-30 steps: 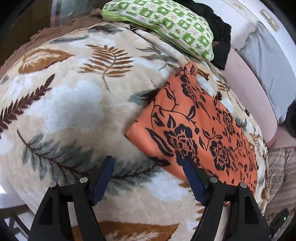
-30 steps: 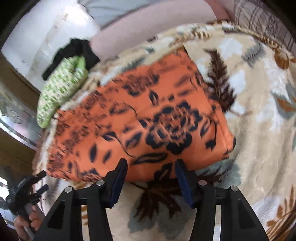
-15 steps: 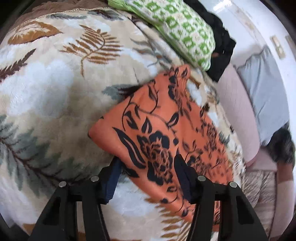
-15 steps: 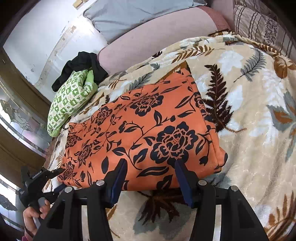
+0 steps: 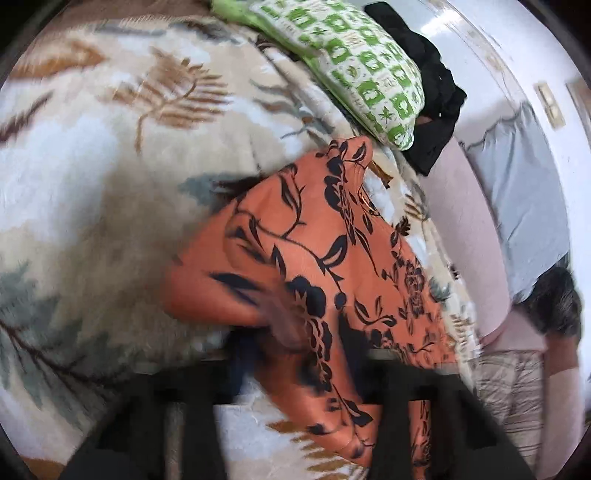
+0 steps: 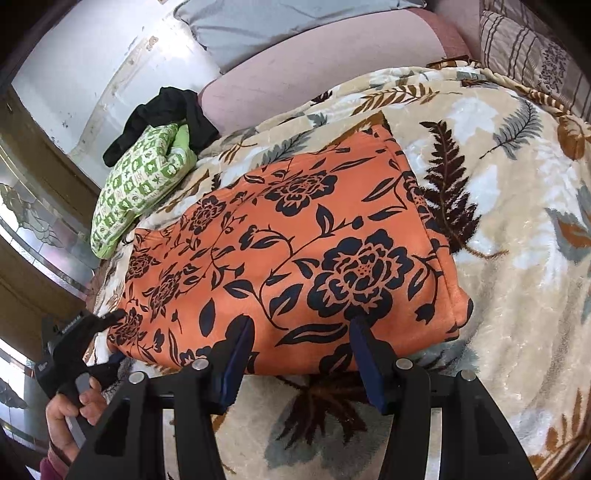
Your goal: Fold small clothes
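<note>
An orange cloth with black flowers point(image 6: 295, 229) lies folded flat on a leaf-patterned blanket point(image 6: 498, 258). My right gripper point(image 6: 301, 332) stands open at the cloth's near edge, its blue pads over the hem and not pressing on it. My left gripper point(image 6: 110, 338) is at the cloth's far left corner, one finger above the fabric and one below. In the blurred left wrist view the orange cloth point(image 5: 332, 240) bunches up between the jaws of the left gripper point(image 5: 295, 343), which are closing on it.
A green patterned pillow point(image 6: 144, 184) and a black garment point(image 6: 166, 110) lie past the cloth by the wall. A grey cushion point(image 6: 277, 29), a pink bolster point(image 6: 314, 74) and a striped pillow point(image 6: 524, 55) line the back. A hand point(image 6: 70, 410) holds the left gripper.
The left gripper has moved onto the cloth's corner and its jaws have narrowed around the fabric, which now puckers. The right gripper stays open at the near edge.
</note>
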